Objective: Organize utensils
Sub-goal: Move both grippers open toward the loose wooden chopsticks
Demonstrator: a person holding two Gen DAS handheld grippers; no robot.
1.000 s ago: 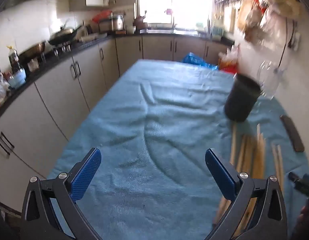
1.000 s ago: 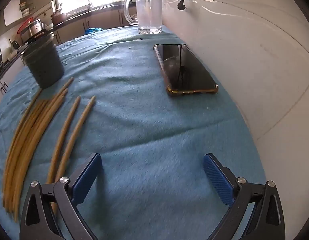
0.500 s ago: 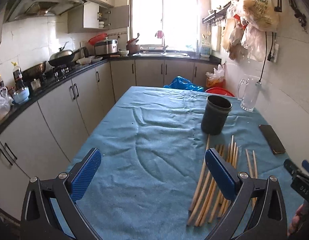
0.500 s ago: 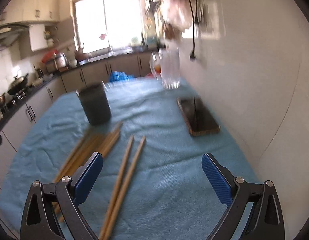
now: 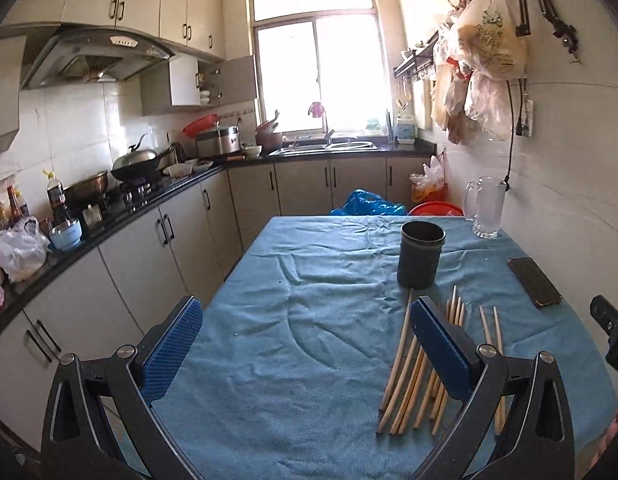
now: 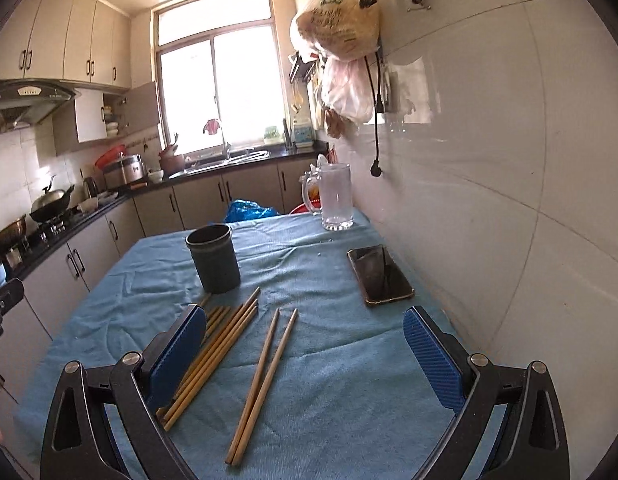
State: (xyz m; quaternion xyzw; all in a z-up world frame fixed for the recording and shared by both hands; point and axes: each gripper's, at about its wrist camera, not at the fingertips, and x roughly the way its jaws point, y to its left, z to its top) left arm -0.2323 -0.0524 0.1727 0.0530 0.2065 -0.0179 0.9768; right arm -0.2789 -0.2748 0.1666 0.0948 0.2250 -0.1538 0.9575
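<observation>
Both grippers, left (image 5: 305,356) and right (image 6: 305,354), gape empty. Risk: chopsticks (image 6: 265,376) roll on soft cloth (image 6: 329,360); clumsy drop tips cup (image 6: 214,258).

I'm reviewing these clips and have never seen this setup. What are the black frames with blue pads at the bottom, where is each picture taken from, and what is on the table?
No robot arm here: a person carries a two-finger gripper in each hand, and a fisheye camera on each looks forward along its fingers. One picture comes from the left gripper, the other from the right gripper. The blue pads are the fingertips; both grippers stand open and hold nothing.

On the blue tablecloth lie a bundle of wooden chopsticks and a separate pair beside it. Behind them stands a dark, upright holder cup. Nearer the wall are a phone lying flat and a glass mug. No chopsticks show in the cup yet.
</observation>
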